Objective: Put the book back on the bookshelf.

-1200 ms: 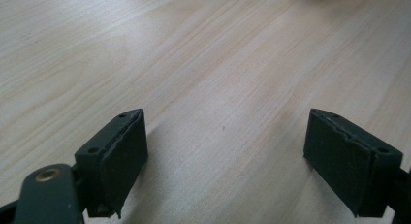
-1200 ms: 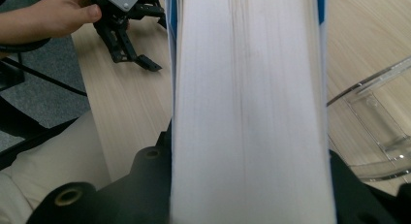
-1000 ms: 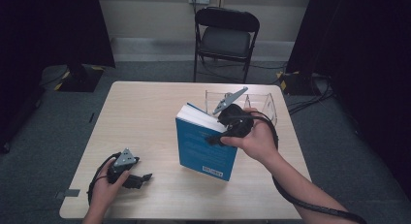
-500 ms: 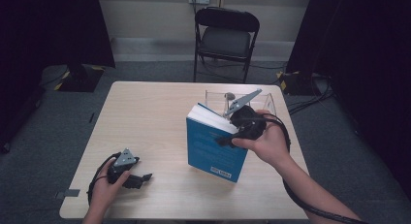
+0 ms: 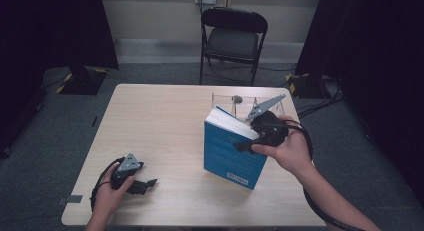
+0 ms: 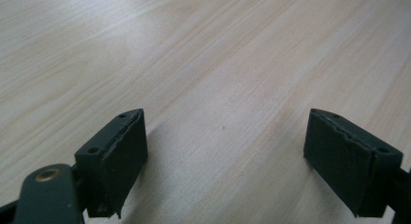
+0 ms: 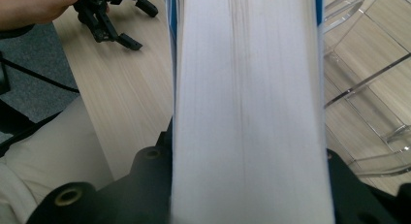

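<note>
A thick blue-covered book (image 5: 232, 153) stands tilted on its lower corner over the right half of the table (image 5: 160, 121). My right gripper (image 5: 251, 141) is shut on the book near its top edge. In the right gripper view the white page edges (image 7: 247, 112) run up between the two black jaws, one pressed on each cover. My left gripper (image 5: 146, 185) rests on the table at the front left, held by a hand. Its jaws stand wide apart over bare wood (image 6: 225, 156), with nothing between them. It shows again far off in the right gripper view (image 7: 114, 20).
A clear acrylic stand (image 5: 240, 103) sits just behind the book, and shows at the right of the right gripper view (image 7: 368, 88). A black folding chair (image 5: 232, 38) stands beyond the table's far edge. Cables trail from both grippers.
My right hand has carried the book to the right, closer to the acrylic stand. The left gripper has stayed where it was.
</note>
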`<state>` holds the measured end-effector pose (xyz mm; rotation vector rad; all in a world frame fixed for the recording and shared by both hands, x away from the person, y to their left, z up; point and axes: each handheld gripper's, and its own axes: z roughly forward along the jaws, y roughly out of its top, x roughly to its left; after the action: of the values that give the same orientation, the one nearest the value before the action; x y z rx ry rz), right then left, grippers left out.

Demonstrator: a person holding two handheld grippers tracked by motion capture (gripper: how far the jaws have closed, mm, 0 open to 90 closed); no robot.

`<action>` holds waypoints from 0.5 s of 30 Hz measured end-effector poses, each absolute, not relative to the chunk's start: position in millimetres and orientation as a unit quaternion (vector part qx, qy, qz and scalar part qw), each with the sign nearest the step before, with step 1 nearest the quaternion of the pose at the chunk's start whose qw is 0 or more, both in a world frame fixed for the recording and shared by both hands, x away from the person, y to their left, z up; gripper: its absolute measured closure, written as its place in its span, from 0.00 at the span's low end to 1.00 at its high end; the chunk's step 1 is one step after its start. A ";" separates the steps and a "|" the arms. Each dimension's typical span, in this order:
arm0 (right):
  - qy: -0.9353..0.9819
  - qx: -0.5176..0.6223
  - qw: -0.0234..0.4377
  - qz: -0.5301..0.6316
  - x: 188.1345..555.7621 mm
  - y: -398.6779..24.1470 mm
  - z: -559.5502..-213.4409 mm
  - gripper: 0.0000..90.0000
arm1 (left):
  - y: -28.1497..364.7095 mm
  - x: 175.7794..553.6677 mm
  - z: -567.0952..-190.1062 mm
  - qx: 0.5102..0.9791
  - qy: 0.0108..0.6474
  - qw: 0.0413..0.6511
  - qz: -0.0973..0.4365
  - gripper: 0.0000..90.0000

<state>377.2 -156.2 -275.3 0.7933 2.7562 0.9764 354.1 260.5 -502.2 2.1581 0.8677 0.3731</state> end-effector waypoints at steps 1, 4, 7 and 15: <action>0.908 0.263 0.057 0.322 376.9 -158.1 -275.5 0.69 | 260.8 354.2 -502.1 0.847 0.339 0.382 0.147 0.17; 0.907 0.268 0.060 0.319 375.0 -163.1 -274.8 0.69 | 261.2 354.4 -501.8 0.850 0.336 0.379 0.147 0.17; 0.906 0.271 0.061 0.321 374.9 -167.0 -274.9 0.69 | 261.2 354.4 -501.8 0.850 0.336 0.379 0.147 0.17; 0.902 0.283 0.069 0.319 371.5 -182.2 -272.9 0.69 | 261.2 354.4 -501.8 0.849 0.337 0.379 0.147 0.17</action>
<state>371.5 -182.2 -272.9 0.8528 2.7154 0.9601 354.4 261.2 -501.8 2.1697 0.8600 0.3757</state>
